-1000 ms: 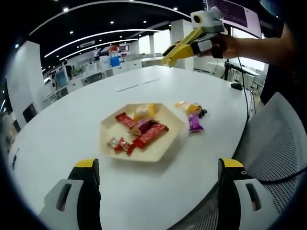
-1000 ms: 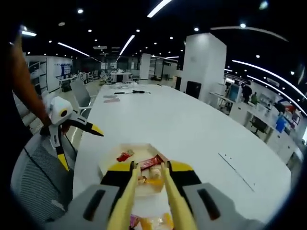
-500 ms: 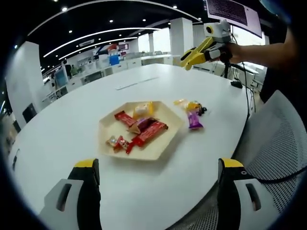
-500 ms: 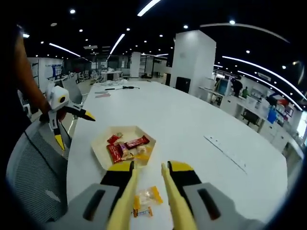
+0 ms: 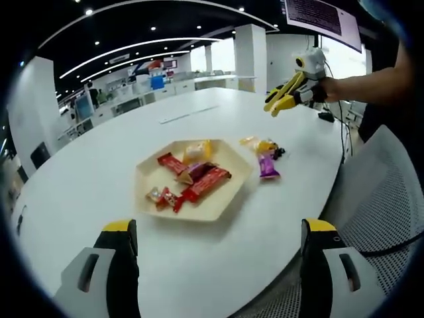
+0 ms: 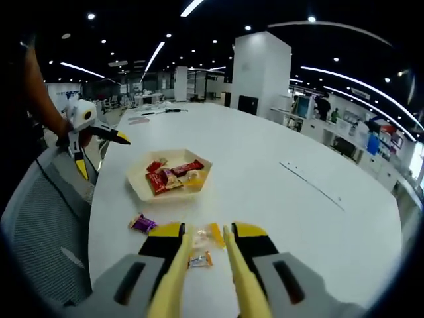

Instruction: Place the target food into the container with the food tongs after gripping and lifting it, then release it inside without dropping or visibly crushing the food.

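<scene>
Tray [image 5: 228,199] at table [image 5: 99,165] centre, several wrapped sweets inside. Loose sweets [image 6: 202,238] at tray's 2 o'clock in left gripper view. Tongs [image 6: 202,278] narrow, empty. Left gripper [image 5: 215,265] wide, empty. Next pick not yet begun.

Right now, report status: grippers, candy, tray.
Left gripper open, empty. Right gripper shut on yellow tongs, tips above loose candies. Tray holds several wrapped snacks. Nothing blocking.
</scene>
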Motion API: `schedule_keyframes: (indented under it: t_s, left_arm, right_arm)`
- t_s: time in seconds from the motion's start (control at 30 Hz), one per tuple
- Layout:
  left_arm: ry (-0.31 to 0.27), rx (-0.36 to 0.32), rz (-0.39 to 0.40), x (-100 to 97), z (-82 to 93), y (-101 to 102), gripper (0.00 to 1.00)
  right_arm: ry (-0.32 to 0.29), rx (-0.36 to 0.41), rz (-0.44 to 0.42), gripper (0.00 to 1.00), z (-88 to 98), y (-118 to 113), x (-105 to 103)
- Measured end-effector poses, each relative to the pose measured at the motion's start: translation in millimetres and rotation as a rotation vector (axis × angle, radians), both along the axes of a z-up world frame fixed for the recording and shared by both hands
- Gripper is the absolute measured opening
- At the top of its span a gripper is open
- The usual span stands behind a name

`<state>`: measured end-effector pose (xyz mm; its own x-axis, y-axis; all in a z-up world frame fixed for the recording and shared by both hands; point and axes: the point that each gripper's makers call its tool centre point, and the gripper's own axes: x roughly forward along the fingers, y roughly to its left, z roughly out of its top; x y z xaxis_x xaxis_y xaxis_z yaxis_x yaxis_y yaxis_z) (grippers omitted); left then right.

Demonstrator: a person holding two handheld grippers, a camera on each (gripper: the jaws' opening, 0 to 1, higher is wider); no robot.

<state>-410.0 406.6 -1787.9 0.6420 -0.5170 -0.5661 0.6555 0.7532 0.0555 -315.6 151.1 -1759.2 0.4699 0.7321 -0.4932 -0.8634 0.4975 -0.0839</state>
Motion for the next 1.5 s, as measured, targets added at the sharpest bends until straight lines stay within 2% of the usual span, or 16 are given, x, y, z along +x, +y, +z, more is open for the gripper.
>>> schedule_keyframes:
  t_s: [0.23,0.37,0.5,0.77,0.9,0.93,1.0,1.27,1.5]
  left_arm:
    - [0.011,0.006,-0.017,-2.2,-2.4,-2,0.99]
    - [0.013,0.006,-0.015,-2.3,-2.3,-2,0.99]
    - [0.017,0.006,-0.013,-2.4,-3.0,-1,0.99]
    - [0.027,0.009,-0.016,-3.3,-4.9,-2,0.99]
    - [0.029,0.009,-0.015,-3.3,-5.5,-1,0.99]
    - [0.029,0.009,-0.015,-3.3,-5.4,-2,0.99]
    - [0.030,0.011,-0.014,-3.4,-5.6,-1,0.99]
    - [0.031,0.014,-0.015,-3.4,-6.3,-1,0.99]
    - [0.031,0.015,-0.008,-2.9,-5.9,0,0.99]
  right_arm:
    - [0.032,-0.030,-0.002,0.27,-32.1,2,-5]
    - [0.047,-0.038,-0.004,0.27,-44.0,3,-6]
    - [0.035,-0.073,0.021,0.28,-51.9,4,-6]
    - [0.040,-0.102,0.052,0.28,-57.9,10,-4]
    - [0.051,-0.131,0.054,0.28,-68.2,8,-2]
    - [0.058,-0.113,0.044,0.28,-65.3,8,-3]
    - [0.051,-0.126,0.041,0.28,-66.6,6,0]
    - [0.084,-0.138,0.040,0.27,-71.2,4,-2]
    - [0.121,-0.095,-0.018,0.23,-70.5,-2,-1]
